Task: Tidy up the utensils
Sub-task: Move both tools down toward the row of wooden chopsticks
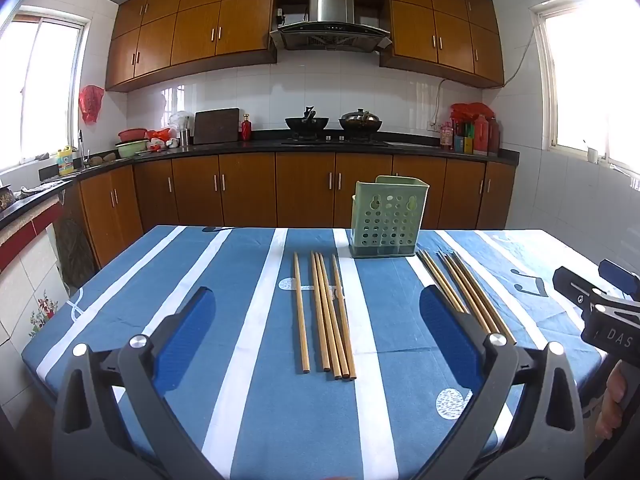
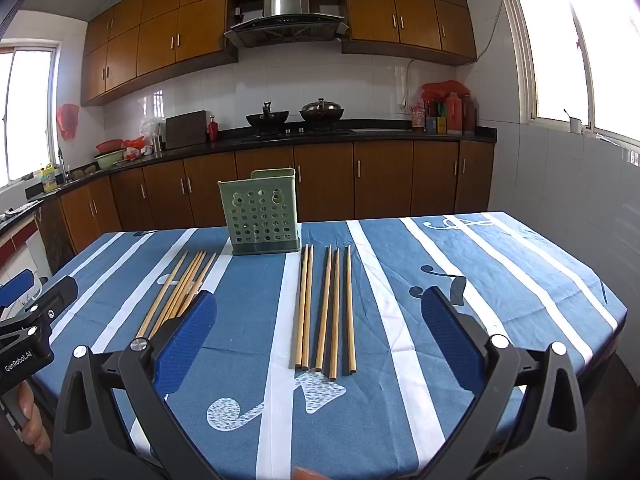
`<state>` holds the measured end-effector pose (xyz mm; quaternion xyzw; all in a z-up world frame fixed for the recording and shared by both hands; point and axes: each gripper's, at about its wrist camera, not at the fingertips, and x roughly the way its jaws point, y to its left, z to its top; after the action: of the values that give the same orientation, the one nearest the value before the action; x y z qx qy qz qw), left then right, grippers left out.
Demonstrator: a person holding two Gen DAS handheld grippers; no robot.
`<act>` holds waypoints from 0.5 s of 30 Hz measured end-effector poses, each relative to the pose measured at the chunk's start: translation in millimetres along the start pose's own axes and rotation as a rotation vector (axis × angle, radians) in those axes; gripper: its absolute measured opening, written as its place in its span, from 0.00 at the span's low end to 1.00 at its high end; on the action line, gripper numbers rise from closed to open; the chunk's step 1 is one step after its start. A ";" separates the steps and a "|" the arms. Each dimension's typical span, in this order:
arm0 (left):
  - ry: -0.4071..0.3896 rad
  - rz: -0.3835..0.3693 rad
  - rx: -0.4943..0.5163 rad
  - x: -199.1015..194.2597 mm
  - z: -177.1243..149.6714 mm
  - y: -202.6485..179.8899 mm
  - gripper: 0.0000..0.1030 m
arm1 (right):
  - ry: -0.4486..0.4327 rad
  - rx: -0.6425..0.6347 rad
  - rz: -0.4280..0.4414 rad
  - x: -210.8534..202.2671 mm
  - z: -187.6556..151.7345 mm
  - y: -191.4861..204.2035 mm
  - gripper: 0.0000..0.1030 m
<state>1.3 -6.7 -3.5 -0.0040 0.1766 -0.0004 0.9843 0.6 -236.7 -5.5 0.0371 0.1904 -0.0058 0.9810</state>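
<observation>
**Bamboo chopsticks in two groups, both grippers wide**

Pale wooden chopsticks lie flat on the blue-and-white striped cloth of the counter point(image 1: 248, 320), round-ended and plain. One group of chopsticks point(image 1: 324, 316) lies straight ahead of the left gripper point(image 1: 316, 312), between its spread blue pads and below them: one stick a little apart on the left, the others close together. A second group point(image 2: 325, 308) lies in the same way ahead of the right gripper point(image 2: 318, 312), two sticks touching, the rest loosely parallel. Both grippers stand wide and hold nothing. Beyond the sticks, between the two groups, a pale green perforated utensil holder point(image 1: 386, 220) stands upright on a darker base. Each gripper appears at the edge of the other's view.
</observation>
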 end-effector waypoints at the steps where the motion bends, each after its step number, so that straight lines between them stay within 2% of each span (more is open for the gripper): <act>1: 0.000 0.000 0.001 -0.1 0.5 0.9 0.96 | 0.000 0.000 0.000 0.0 0.0 0.1 0.98; 15: 0.002 0.000 0.001 0.1 0.2 0.3 0.96 | 0.002 0.000 -0.001 0.8 -0.4 0.6 0.98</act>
<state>1.5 -6.4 -3.3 -0.0036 0.1776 -0.0004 0.9841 1.2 -236.1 -6.2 0.0373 0.1913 -0.0060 0.9808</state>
